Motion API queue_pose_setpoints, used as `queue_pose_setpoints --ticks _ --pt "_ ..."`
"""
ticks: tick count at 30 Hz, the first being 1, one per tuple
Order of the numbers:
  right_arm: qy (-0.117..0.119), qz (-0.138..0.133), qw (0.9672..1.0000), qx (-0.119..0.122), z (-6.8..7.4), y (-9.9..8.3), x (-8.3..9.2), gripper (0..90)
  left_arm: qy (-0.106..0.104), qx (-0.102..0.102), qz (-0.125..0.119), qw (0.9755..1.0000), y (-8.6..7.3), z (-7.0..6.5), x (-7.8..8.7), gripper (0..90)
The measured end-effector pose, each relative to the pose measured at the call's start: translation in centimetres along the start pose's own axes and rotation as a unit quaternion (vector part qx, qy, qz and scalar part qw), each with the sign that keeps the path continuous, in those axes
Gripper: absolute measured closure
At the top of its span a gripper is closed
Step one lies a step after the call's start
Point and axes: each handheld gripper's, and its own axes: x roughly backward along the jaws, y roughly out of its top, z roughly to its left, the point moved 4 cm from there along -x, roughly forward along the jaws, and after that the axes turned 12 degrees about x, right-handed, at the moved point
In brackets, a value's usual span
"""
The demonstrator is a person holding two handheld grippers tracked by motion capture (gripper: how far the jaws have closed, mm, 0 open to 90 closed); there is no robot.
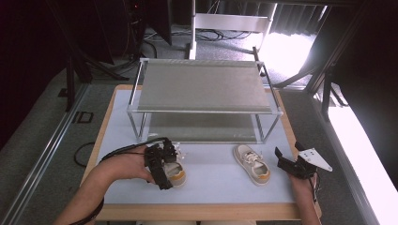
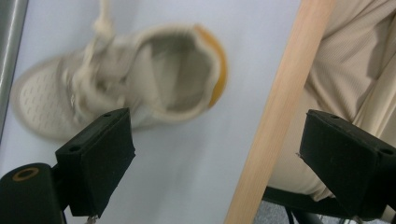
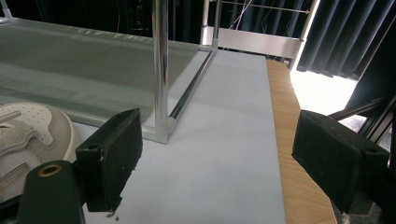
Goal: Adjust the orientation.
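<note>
Two beige sneakers with orange heels lie on the white table mat. The left sneaker [image 1: 177, 172] [image 2: 126, 79] sits under my left gripper [image 1: 162, 171] [image 2: 219, 135], which hovers just above it. Its jaws stand open and point down, with nothing between them; the shoe's open collar lies just beyond the left jaw. The right sneaker [image 1: 252, 164] [image 3: 28, 135] lies with its toe toward the rack. My right gripper [image 1: 287, 157] [image 3: 219, 135] is to its right, near the table's right edge, open and holding nothing.
A two-shelf metal shoe rack [image 1: 202, 93] stands at the back of the table, and its front right post [image 3: 161, 65] rises ahead of the right gripper. The table's wooden front edge [image 2: 275, 116] and the person's beige clothing [image 2: 355, 70] are close by.
</note>
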Motion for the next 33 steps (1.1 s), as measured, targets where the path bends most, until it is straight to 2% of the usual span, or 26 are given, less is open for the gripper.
queue_pose_setpoints --ticks 9,10,12,19,22,23,28,29,32,33 --pt "0.002 0.0 1.0 0.0 0.0 0.0 0.0 15.8 -0.005 -0.019 0.019 0.9996 2.2 -0.9 -1.9 22.2" --pt "0.003 0.0 1.0 0.0 0.0 0.0 0.0 15.7 0.001 -0.022 0.018 0.9996 2.4 -0.9 -2.1 30.6" --pt "0.003 0.0 1.0 0.001 0.0 0.0 0.0 15.8 -0.001 -0.023 0.026 0.9994 2.7 -0.9 -2.6 37.9" --pt "0.004 0.0 1.0 0.001 0.0 0.0 0.0 15.8 -0.011 0.0 0.037 0.9993 3.1 -0.1 -3.0 49.7" --pt "0.004 0.0 1.0 0.002 0.0 0.0 0.0 15.8 -0.007 0.006 0.054 0.9985 2.9 -0.1 -3.6 50.5" --pt "0.004 0.0 1.0 0.002 0.0 0.0 0.0 15.8 -0.014 0.009 0.058 0.9982 2.9 -0.1 -4.0 50.5" --pt "0.004 0.0 1.0 0.003 0.1 0.0 0.0 15.8 -0.018 0.008 0.069 0.9974 3.1 0.1 -4.8 55.3" --pt "0.004 0.0 1.0 0.002 0.1 0.0 0.0 15.8 -0.023 0.011 0.075 0.9968 3.1 0.3 -5.0 61.4" --pt "0.004 0.001 1.0 0.002 0.0 0.0 0.0 15.8 -0.024 0.007 0.079 0.9966 3.1 0.4 -5.1 68.9" --pt "0.005 0.001 1.0 0.002 0.1 0.0 0.0 15.8 -0.026 -0.001 0.079 0.9966 3.1 0.4 -5.1 69.4"
